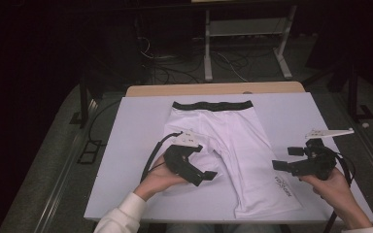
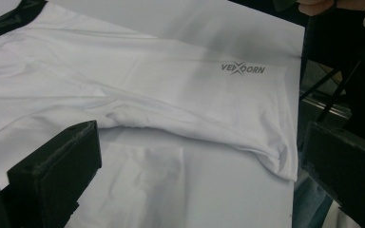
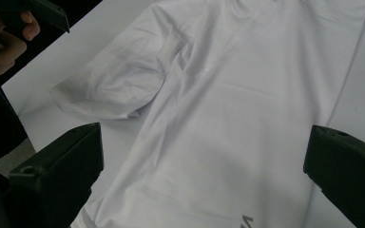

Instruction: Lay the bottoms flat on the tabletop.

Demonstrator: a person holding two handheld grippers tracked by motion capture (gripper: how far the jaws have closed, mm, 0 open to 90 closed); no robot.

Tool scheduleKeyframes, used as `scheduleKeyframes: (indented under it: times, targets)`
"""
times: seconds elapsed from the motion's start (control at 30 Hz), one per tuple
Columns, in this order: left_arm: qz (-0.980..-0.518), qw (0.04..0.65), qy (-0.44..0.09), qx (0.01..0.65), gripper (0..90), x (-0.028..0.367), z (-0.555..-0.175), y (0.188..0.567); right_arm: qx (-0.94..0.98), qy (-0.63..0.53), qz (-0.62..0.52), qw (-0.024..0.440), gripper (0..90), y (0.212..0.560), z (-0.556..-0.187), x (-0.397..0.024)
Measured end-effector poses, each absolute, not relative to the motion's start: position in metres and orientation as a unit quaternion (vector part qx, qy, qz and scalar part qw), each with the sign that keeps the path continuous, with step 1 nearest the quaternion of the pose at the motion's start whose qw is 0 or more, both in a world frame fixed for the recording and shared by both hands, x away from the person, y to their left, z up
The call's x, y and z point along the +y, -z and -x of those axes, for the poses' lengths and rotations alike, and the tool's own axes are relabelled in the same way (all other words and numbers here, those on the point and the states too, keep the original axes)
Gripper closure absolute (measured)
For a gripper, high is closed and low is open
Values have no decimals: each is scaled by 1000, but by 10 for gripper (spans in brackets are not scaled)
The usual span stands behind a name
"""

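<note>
From the high view, a pair of white shorts with a black waistband lies flat on a white table, waistband at the far side, legs toward the person. The left gripper hovers over the shorts' left leg, held by the left hand; the right gripper sits just beside the right leg's outer edge, held by the right hand. In the left gripper view, its jaws stand wide apart, holding nothing, above the shorts; a grey logo marks the far leg. In the right gripper view, jaws likewise stand apart and empty over the shorts.
</note>
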State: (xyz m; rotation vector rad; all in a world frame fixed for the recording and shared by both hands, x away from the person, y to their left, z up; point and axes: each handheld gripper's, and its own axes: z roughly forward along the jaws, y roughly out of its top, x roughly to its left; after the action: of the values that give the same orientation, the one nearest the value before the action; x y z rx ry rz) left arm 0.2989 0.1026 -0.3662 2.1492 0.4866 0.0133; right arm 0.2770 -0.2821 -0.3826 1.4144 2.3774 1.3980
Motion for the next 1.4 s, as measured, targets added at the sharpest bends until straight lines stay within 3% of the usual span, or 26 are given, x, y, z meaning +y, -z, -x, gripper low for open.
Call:
scheduleKeyframes:
  times: [0.6,1.4]
  targets:
    - [-858,443,-37,259,0,168,-300,374,793,-443,-418,-3,0,388,-297,-223]
    - [-848,431,-36,306,0,212,-290,397,821,-422,-382,-41,2,406,-311,-158]
